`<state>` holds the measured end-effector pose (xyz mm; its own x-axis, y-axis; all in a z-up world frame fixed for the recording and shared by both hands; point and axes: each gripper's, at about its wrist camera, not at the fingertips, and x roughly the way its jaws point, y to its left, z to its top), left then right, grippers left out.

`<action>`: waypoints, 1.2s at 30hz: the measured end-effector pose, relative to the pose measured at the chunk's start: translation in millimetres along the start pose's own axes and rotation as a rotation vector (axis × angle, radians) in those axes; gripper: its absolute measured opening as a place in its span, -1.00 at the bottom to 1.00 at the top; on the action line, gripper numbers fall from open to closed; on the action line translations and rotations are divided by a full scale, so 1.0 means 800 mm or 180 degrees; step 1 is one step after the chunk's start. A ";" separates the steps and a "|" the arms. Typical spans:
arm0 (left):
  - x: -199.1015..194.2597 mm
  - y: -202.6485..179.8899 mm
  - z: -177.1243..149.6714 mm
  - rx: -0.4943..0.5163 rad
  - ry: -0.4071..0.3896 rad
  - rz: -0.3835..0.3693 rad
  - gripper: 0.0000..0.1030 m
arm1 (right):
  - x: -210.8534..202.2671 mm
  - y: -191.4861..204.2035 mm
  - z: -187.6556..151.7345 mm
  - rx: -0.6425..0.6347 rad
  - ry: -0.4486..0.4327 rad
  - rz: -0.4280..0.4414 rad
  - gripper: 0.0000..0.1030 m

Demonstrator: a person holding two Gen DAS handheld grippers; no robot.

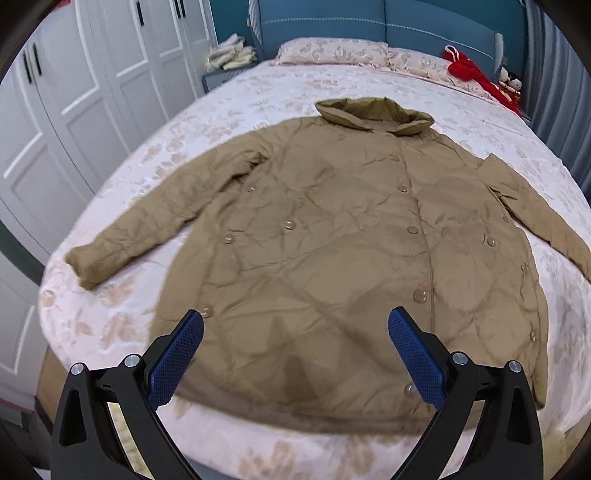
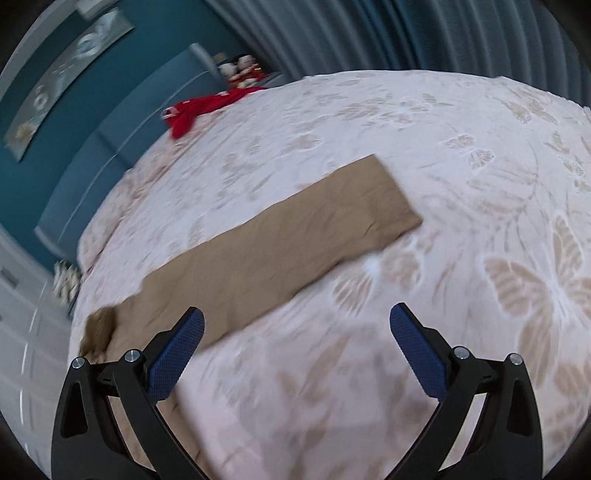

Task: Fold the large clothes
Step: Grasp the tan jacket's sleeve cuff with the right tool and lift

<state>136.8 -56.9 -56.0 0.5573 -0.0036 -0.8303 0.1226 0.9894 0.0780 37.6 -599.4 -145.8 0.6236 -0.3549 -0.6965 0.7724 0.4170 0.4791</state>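
A tan quilted coat (image 1: pixel 332 258) lies flat and buttoned on the bed, collar toward the pillows, both sleeves spread outward. My left gripper (image 1: pixel 295 332) hovers open above the coat's lower hem, holding nothing. In the right wrist view one tan sleeve (image 2: pixel 280 251) stretches diagonally across the bedspread, its cuff at the upper right. My right gripper (image 2: pixel 297 328) is open and empty just beside the near edge of that sleeve, its left fingertip (image 2: pixel 192 325) over the fabric.
The bed (image 1: pixel 122 314) has a white and beige butterfly-print cover. Pillows (image 1: pixel 332 51) and a red garment (image 1: pixel 469 70) lie by the blue headboard. White wardrobe doors (image 1: pixel 74 110) stand to the left; grey curtains (image 2: pixel 424 33) hang beyond the bed.
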 end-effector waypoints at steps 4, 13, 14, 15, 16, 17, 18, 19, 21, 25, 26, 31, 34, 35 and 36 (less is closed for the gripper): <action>0.030 -0.011 0.012 -0.0029 0.0122 -0.0024 0.90 | 0.041 -0.031 0.022 0.0256 0.0005 -0.0137 0.91; 0.069 -0.022 0.030 -0.0082 0.0188 -0.0008 0.90 | 0.084 -0.072 0.036 0.0784 -0.0198 0.0018 0.69; 0.073 -0.023 0.032 -0.0094 0.0199 -0.0010 0.90 | 0.089 -0.071 0.039 0.0779 -0.0205 0.0048 0.38; 0.076 -0.023 0.032 -0.0103 0.0204 -0.0014 0.90 | 0.097 -0.070 0.042 0.0797 -0.0149 0.0054 0.33; 0.078 -0.023 0.033 -0.0107 0.0206 -0.0013 0.90 | 0.102 -0.068 0.044 0.0819 -0.0129 0.0072 0.19; 0.081 -0.023 0.035 -0.0115 0.0208 -0.0006 0.90 | 0.105 -0.065 0.045 0.0833 -0.0134 0.0132 -0.16; 0.084 -0.023 0.037 -0.0120 0.0206 -0.0004 0.90 | 0.110 -0.061 0.048 0.0820 -0.0106 0.0165 -0.39; 0.087 -0.022 0.038 -0.0122 0.0204 0.0010 0.90 | 0.113 -0.058 0.050 0.0805 -0.0066 0.0209 -0.74; 0.091 -0.020 0.042 -0.0130 0.0193 0.0051 0.90 | 0.112 -0.041 0.053 0.0771 -0.0074 0.0285 -0.79; 0.103 -0.009 0.051 -0.0155 0.0150 0.0234 0.90 | 0.080 0.037 0.064 0.0288 -0.0220 0.0581 -0.89; 0.106 -0.005 0.053 -0.0173 0.0140 0.0282 0.90 | 0.070 0.061 0.065 0.0128 -0.0237 0.0677 -0.90; 0.116 0.022 0.061 -0.0343 0.0119 0.0441 0.90 | 0.013 0.219 0.031 -0.0868 -0.0184 0.1201 -0.92; 0.123 0.035 0.067 -0.0398 0.0118 0.0527 0.90 | -0.008 0.300 -0.018 -0.1395 -0.0074 0.1423 -0.92; 0.127 0.041 0.069 -0.0421 0.0129 0.0556 0.90 | -0.012 0.328 -0.040 -0.1569 -0.0013 0.1494 -0.92; 0.130 0.046 0.071 -0.0444 0.0140 0.0579 0.90 | -0.014 0.348 -0.058 -0.1692 0.0050 0.1563 -0.92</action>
<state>245.8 -29.3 -108.3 0.5233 0.1798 -0.8330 -0.0928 0.9837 0.1540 239.7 -440.2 -29.6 0.8787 -0.0117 -0.4773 0.2382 0.8772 0.4169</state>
